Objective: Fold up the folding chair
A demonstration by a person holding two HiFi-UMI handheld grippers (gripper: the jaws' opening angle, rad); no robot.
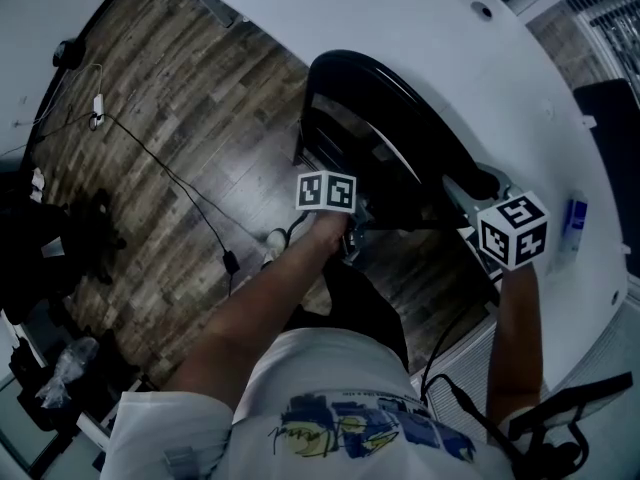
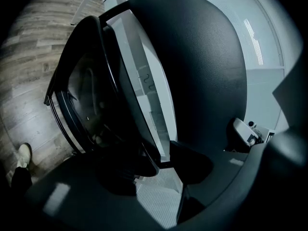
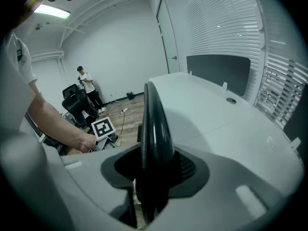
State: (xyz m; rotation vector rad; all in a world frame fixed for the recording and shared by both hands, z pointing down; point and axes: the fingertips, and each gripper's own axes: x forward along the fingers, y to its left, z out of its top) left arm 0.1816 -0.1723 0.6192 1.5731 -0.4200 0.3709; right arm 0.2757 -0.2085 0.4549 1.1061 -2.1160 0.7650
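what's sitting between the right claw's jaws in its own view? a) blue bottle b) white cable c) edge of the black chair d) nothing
c: in the right gripper view the black chair's thin edge stands upright between the right claw's jaws.

We see the folded chair (image 1: 390,138) standing on edge, close beside a curved white counter (image 1: 430,18) that walls off its right side; only a narrow slot shows between them. To the left lies open wooden floor (image 1: 170,108), crossed by a loose cable (image 1: 175,180). Office chairs (image 3: 76,102) and a person (image 3: 85,83) stand well away. The chair's rim fills most of the gap between the right gripper's (image 3: 153,177) fingers, which sit loosely around it. The left gripper (image 2: 161,170) clamps the chair's lower edge above a pale grille (image 2: 154,198). The space above the counter is free.
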